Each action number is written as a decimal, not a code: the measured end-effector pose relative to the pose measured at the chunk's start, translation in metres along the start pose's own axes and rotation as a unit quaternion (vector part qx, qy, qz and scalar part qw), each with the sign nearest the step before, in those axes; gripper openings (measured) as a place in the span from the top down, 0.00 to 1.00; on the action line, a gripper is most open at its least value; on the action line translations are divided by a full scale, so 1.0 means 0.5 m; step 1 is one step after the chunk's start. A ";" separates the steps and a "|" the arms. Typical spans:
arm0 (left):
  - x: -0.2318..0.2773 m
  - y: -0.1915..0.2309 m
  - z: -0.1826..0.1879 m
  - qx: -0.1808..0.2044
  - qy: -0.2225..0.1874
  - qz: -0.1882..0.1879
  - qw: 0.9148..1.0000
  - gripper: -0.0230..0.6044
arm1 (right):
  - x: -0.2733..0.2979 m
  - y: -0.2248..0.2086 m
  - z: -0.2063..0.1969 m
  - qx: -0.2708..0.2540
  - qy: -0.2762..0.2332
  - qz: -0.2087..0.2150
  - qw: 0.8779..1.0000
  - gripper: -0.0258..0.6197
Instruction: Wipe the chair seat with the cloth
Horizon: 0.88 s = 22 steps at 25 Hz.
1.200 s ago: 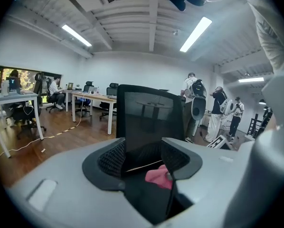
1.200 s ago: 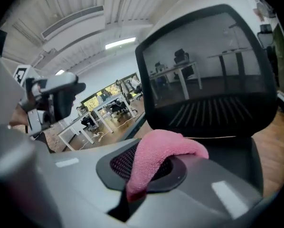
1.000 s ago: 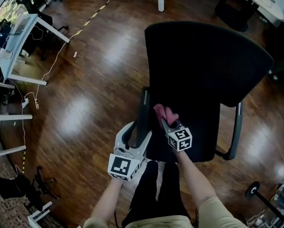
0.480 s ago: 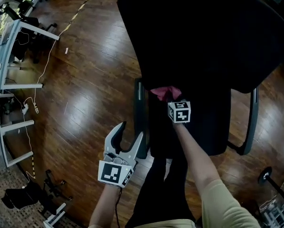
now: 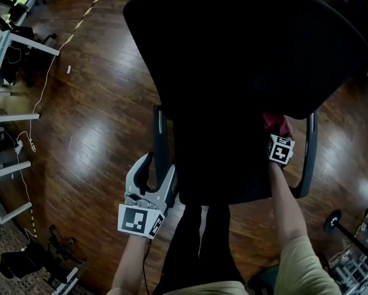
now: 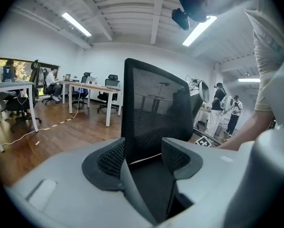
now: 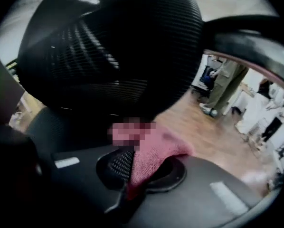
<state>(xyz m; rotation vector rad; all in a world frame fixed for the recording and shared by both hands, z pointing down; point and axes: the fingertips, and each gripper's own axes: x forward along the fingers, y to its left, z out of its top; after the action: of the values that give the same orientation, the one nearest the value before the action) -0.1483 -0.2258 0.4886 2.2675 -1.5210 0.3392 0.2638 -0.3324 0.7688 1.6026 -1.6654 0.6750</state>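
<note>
A black office chair fills the head view, its seat (image 5: 224, 165) below the wide mesh backrest (image 5: 245, 48). At the seat's right side, close to the right armrest (image 5: 309, 158), my right gripper (image 5: 276, 133) is shut on a pink cloth (image 5: 275, 121). In the right gripper view the cloth (image 7: 154, 151) is pinched between the jaws of the right gripper (image 7: 137, 170) and bulges past them over the seat. My left gripper (image 5: 152, 174) hangs open and holds nothing beside the left armrest (image 5: 160, 140). In its own view the left gripper (image 6: 142, 158) faces the backrest (image 6: 154, 106).
Wooden floor (image 5: 92, 103) surrounds the chair, with white desks (image 5: 2, 109) and cables at the left. A wheeled base (image 5: 333, 221) stands at lower right. More desks (image 6: 85, 87) and standing people (image 6: 234, 113) show across the room.
My right gripper has swept the cloth from the seat's left rear across to its right side. The left gripper has stayed open by the left armrest.
</note>
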 end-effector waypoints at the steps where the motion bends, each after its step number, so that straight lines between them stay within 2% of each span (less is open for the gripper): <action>1: 0.000 0.002 -0.003 -0.002 0.001 0.003 1.000 0.61 | -0.011 0.072 0.003 -0.009 -0.010 0.054 0.998 0.95; 2: -0.001 0.004 -0.005 -0.004 0.002 0.006 1.000 0.61 | -0.030 0.167 0.007 -0.023 -0.023 0.119 0.992 0.95; 3: -0.003 0.007 -0.005 -0.007 0.003 0.008 1.000 0.61 | -0.057 0.277 0.013 -0.034 -0.039 0.192 0.980 0.95; 5: -0.008 0.015 -0.007 -0.009 0.006 0.013 1.000 0.61 | -0.122 0.506 0.022 -0.039 -0.066 0.326 0.942 0.95; 6: -0.010 0.019 -0.007 -0.009 0.008 0.014 1.000 0.61 | -0.151 0.605 0.025 -0.038 -0.074 0.374 0.924 0.95; 8: -0.013 0.021 -0.004 -0.007 0.012 0.014 1.000 0.61 | -0.187 0.755 0.023 -0.045 -0.072 0.431 0.898 0.95; 9: -0.013 0.019 -0.001 -0.004 0.013 0.013 1.000 0.61 | -0.190 0.804 0.018 -0.055 -0.065 0.444 0.892 0.95; 10: -0.015 0.016 0.002 0.000 0.015 0.011 1.000 0.61 | -0.181 0.832 0.011 -0.069 -0.056 0.443 0.892 0.95; 11: -0.016 0.014 0.003 0.005 0.017 0.010 1.000 0.61 | -0.160 0.836 0.003 -0.083 -0.047 0.427 0.899 0.95; 13: -0.020 0.016 0.003 0.010 0.019 0.007 1.000 0.61 | -0.095 0.763 -0.007 -0.104 -0.029 0.349 0.931 0.94; 15: -0.020 0.013 -0.003 0.008 0.020 0.004 1.000 0.61 | -0.035 0.590 -0.015 -0.127 -0.018 0.235 0.963 0.94; 17: -0.012 0.006 -0.011 0.004 0.023 0.000 1.000 0.61 | -0.005 0.367 -0.033 -0.142 -0.002 0.114 0.983 0.94; 18: -0.006 0.004 -0.014 0.002 0.024 -0.003 1.000 0.61 | 0.000 0.251 -0.046 -0.137 0.013 0.055 0.989 0.94; 20: 0.004 0.001 -0.016 0.000 0.024 -0.008 1.000 0.61 | -0.006 0.046 -0.075 -0.107 0.053 -0.046 0.992 0.94; 22: 0.008 -0.001 -0.017 0.001 0.022 -0.011 1.000 0.61 | -0.024 -0.074 -0.096 -0.074 0.078 -0.095 0.990 0.94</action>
<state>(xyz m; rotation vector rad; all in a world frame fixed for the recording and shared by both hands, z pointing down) -0.1463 -0.2250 0.4978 2.2619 -1.4745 0.3824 0.3068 -0.2906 0.7842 1.5381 -1.3954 0.5516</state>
